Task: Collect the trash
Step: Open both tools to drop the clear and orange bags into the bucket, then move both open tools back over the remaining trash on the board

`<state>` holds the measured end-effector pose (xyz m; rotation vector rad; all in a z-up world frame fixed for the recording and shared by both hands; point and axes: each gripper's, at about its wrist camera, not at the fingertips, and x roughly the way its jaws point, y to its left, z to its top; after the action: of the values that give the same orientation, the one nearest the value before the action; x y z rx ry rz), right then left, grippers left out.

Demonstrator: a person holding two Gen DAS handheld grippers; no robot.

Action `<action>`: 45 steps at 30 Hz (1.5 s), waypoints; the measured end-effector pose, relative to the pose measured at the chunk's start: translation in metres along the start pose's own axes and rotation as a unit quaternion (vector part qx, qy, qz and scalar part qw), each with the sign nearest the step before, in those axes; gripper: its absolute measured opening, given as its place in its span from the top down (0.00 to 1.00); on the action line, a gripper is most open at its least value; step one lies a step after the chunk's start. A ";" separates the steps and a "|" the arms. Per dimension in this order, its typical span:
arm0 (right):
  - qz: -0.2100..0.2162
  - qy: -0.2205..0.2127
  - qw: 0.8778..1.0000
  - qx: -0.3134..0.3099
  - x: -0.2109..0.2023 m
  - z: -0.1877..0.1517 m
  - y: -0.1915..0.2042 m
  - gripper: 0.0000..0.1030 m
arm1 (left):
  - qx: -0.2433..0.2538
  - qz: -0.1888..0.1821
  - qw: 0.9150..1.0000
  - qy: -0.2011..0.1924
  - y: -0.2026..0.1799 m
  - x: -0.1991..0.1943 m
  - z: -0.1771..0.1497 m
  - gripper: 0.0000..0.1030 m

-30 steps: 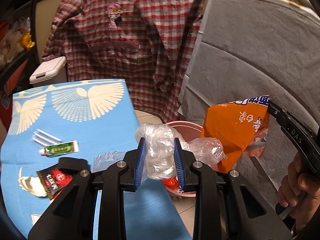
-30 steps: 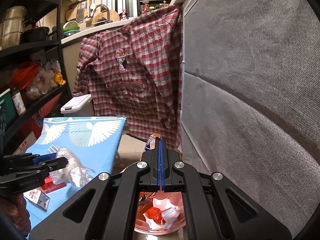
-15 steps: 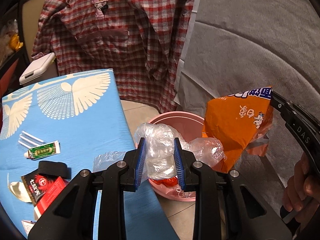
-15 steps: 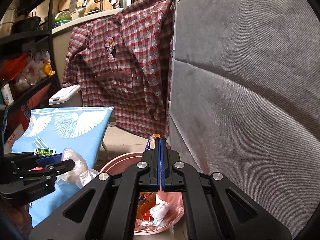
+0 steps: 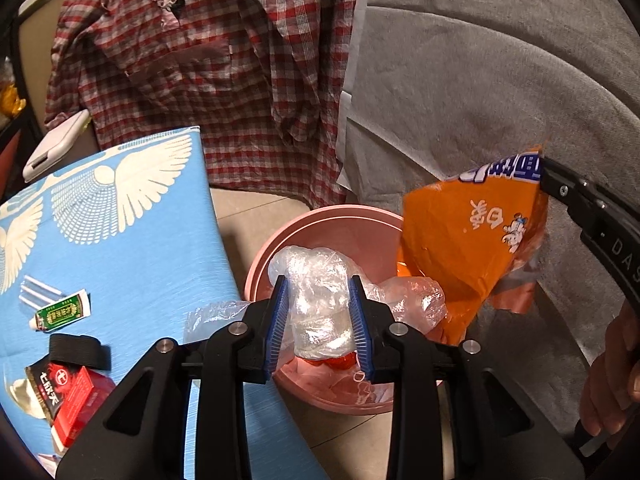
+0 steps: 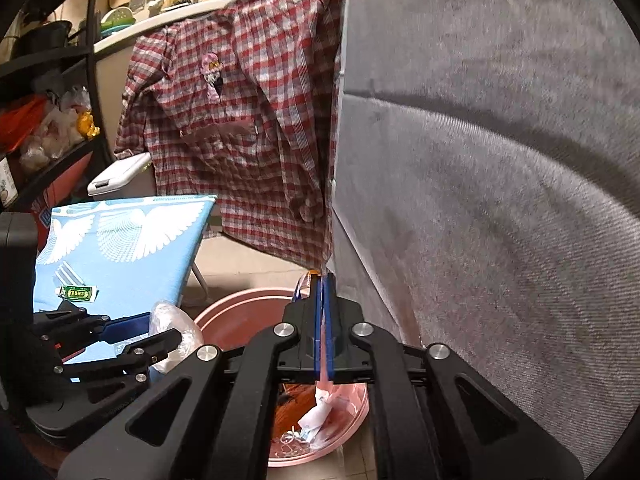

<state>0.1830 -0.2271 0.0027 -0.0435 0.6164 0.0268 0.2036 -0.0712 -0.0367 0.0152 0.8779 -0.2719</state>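
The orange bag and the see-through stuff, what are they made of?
The orange bag, pinched in the right tongs, looks like thin printed plastic film, slightly glossy and creased. The clear wad in the left tongs looks like crumpled, shiny plastic wrap.

Left tool [image 5: 320,312] clamped, blue pads apart; right tool [image 6: 324,320] pinched tight.

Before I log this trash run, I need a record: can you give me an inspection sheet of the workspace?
Surface: blue winged table cover.
Job's things: crumpled clear plastic and orange snack bag above pink basin, which holds trash.
Clutter: green tube, red packet, black strap.
Grippers: left gripper clamps plastic; right gripper pinches bag.
Cables: nothing seen.
Surroundings: plaid shirt, grey upholstery.
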 end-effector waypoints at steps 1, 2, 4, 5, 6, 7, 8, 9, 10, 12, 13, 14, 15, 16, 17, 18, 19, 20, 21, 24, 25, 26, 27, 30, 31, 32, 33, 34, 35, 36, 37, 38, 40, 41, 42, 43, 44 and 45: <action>0.000 0.002 1.000 0.002 0.001 0.000 -0.001 0.92 | -0.005 -0.003 1.000 0.000 0.002 0.000 0.001 0.65; 0.000 0.002 1.000 0.002 0.002 0.000 -0.001 0.90 | -0.009 -0.006 1.000 0.000 0.003 0.000 0.001 0.65; -0.002 0.001 1.000 0.002 0.002 0.000 0.000 0.77 | -0.017 -0.013 1.000 -0.002 0.007 -0.003 0.001 0.65; -0.001 0.000 1.000 0.002 0.001 0.000 0.000 0.74 | -0.019 -0.016 1.000 -0.003 0.007 -0.004 0.001 0.65; -0.001 0.000 1.000 0.003 0.002 0.000 0.000 0.71 | -0.020 -0.019 1.000 -0.004 0.008 -0.005 0.001 0.65; 0.000 0.000 1.000 0.004 0.002 0.000 0.000 0.71 | -0.021 -0.019 1.000 -0.006 0.009 -0.007 0.001 0.64; 0.001 0.000 1.000 0.005 0.002 0.001 0.001 0.71 | -0.021 -0.018 1.000 -0.007 0.009 -0.009 0.001 0.64; 0.002 0.001 1.000 0.006 0.002 0.001 0.001 0.71 | -0.023 -0.018 1.000 -0.008 0.009 -0.010 0.001 0.64; 0.003 0.001 1.000 0.008 0.001 0.001 0.001 0.70 | -0.025 -0.019 0.999 -0.010 0.010 -0.011 0.001 0.65; 0.006 0.000 1.000 0.010 -0.001 0.002 0.002 0.70 | -0.026 -0.018 0.999 -0.013 0.011 -0.015 0.001 0.65; 0.007 -0.001 1.000 0.010 -0.002 0.001 0.003 0.70 | -0.026 -0.018 0.999 -0.015 0.011 -0.017 0.001 0.65; 0.008 -0.002 1.000 0.010 -0.004 0.001 0.003 0.70 | -0.026 -0.018 0.999 -0.016 0.012 -0.019 0.001 0.65; 0.009 -0.003 1.000 0.010 -0.005 0.001 0.004 0.70 | -0.025 -0.018 0.999 -0.019 0.013 -0.022 0.001 0.65; 0.010 -0.004 1.000 0.011 -0.007 0.002 0.005 0.70 | -0.025 -0.017 0.999 -0.020 0.014 -0.024 0.001 0.65; 0.013 -0.006 1.000 0.012 -0.009 0.002 0.006 0.70 | -0.025 -0.017 0.999 -0.023 0.016 -0.027 0.001 0.65; 0.014 -0.008 1.000 0.013 -0.011 0.002 0.006 0.70 | -0.025 -0.016 0.999 -0.026 0.018 -0.031 0.001 0.65; 0.017 -0.010 1.000 0.014 -0.013 0.003 0.007 0.70 | -0.026 -0.016 0.999 -0.029 0.020 -0.035 0.000 0.65; 0.019 -0.013 1.000 0.015 -0.016 0.003 0.008 0.70 | -0.027 -0.016 0.999 -0.031 0.022 -0.039 -0.001 0.65; 0.023 -0.017 0.999 0.015 -0.019 0.004 0.010 0.70 | -0.027 -0.015 0.999 -0.034 0.025 -0.044 -0.002 0.65; 0.030 -0.022 0.999 0.012 -0.026 0.004 0.018 0.70 | -0.027 -0.010 0.999 -0.042 0.034 -0.057 -0.004 0.65; 0.033 -0.023 0.999 0.012 -0.028 0.004 0.020 0.70 | -0.027 -0.008 0.999 -0.044 0.037 -0.060 -0.005 0.66; 0.036 -0.025 0.999 0.009 -0.030 0.005 0.025 0.70 | -0.029 -0.006 0.998 -0.047 0.042 -0.066 -0.006 0.67; 0.039 -0.027 0.999 0.007 -0.032 0.005 0.028 0.70 | -0.030 -0.003 0.998 -0.050 0.047 -0.071 -0.007 0.69; 0.048 -0.033 0.998 -0.003 -0.038 0.005 0.041 0.70 | -0.036 0.006 0.998 -0.055 0.062 -0.084 -0.011 0.70; 0.052 -0.035 0.998 -0.006 -0.041 0.005 0.047 0.70 | -0.038 0.010 0.998 -0.057 0.069 -0.090 -0.013 0.70; 0.056 -0.037 0.998 -0.009 -0.042 0.005 0.052 0.70 | -0.040 0.013 0.997 -0.058 0.075 -0.093 -0.015 0.70; 0.061 -0.037 0.997 -0.011 -0.044 0.005 0.056 0.71 | -0.043 0.018 0.997 -0.058 0.082 -0.098 -0.017 0.70; 0.067 -0.037 0.997 -0.012 -0.045 0.005 0.061 0.73 | -0.046 0.022 0.997 -0.058 0.088 -0.101 -0.019 0.71; 0.075 -0.036 0.996 -0.013 -0.046 0.005 0.066 0.75 | -0.050 0.027 0.997 -0.058 0.097 -0.106 -0.022 0.71; 0.080 -0.035 0.996 -0.015 -0.047 0.005 0.070 0.80 | -0.054 0.032 0.996 -0.058 0.106 -0.111 -0.025 0.72; 0.090 -0.035 0.995 -0.017 -0.048 0.005 0.076 0.84 | -0.060 0.037 0.996 -0.058 0.115 -0.115 -0.028 0.72; 0.099 -0.035 0.994 -0.019 -0.049 0.004 0.083 0.86 | -0.065 0.042 0.995 -0.058 0.124 -0.119 -0.031 0.72; 0.111 -0.035 0.993 -0.026 -0.049 0.004 0.093 0.91 | -0.074 0.048 0.994 -0.058 0.139 -0.126 -0.036 0.72; 0.117 -0.035 0.992 -0.030 -0.050 0.004 0.100 0.91 | -0.080 0.054 0.994 -0.058 0.150 -0.131 -0.040 0.72; 0.122 -0.034 0.991 -0.034 -0.049 0.004 0.105 0.92 | -0.086 0.059 0.993 -0.056 0.160 -0.135 -0.044 0.72; 0.125 -0.034 0.991 -0.038 -0.049 0.003 0.110 0.92 | -0.093 0.065 0.992 -0.055 0.170 -0.139 -0.048 0.72; 0.130 -0.033 0.990 -0.043 -0.048 0.003 0.116 0.92 | -0.098 0.070 0.991 -0.054 0.180 -0.142 -0.051 0.72; 0.133 -0.033 0.990 -0.046 -0.047 0.003 0.120 0.92 | -0.102 0.074 0.991 -0.053 0.188 -0.144 -0.054 0.72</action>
<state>0.1415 -0.1074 0.0281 -0.0488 0.5517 0.3133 0.1209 0.1498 0.0200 -0.1231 0.7919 -0.0415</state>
